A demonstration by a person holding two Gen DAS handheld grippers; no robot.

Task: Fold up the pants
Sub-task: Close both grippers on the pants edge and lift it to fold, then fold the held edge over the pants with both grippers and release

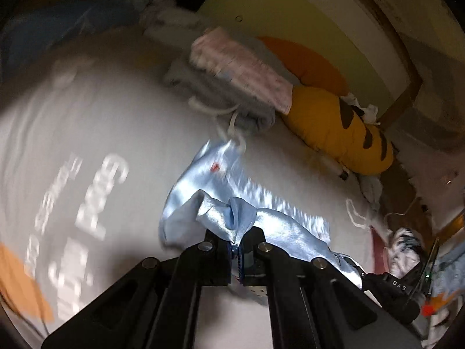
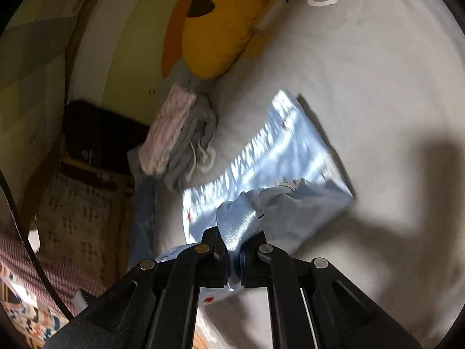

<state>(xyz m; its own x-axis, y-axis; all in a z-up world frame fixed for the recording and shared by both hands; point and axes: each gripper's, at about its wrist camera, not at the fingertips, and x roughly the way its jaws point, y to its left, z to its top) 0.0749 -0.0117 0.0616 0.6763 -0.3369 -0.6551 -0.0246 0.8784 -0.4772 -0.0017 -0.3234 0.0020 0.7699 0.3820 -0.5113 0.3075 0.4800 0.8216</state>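
Observation:
The pants (image 1: 232, 186) are shiny light-blue satin with small red marks, lying on a white bed sheet (image 1: 116, 116). My left gripper (image 1: 237, 247) is shut on a bunched edge of the pants. In the right wrist view the pants (image 2: 276, 151) spread out flat ahead, partly folded. My right gripper (image 2: 235, 250) is shut on another bunched edge of the same fabric. Both views are motion-blurred.
A stack of folded clothes, pink over grey with white drawstrings (image 1: 232, 78), lies beyond the pants, also in the right wrist view (image 2: 180, 136). A yellow plush toy with brown stripes (image 1: 343, 133) lies by the wall. The bed edge and a patterned rug (image 2: 75, 209) are at left.

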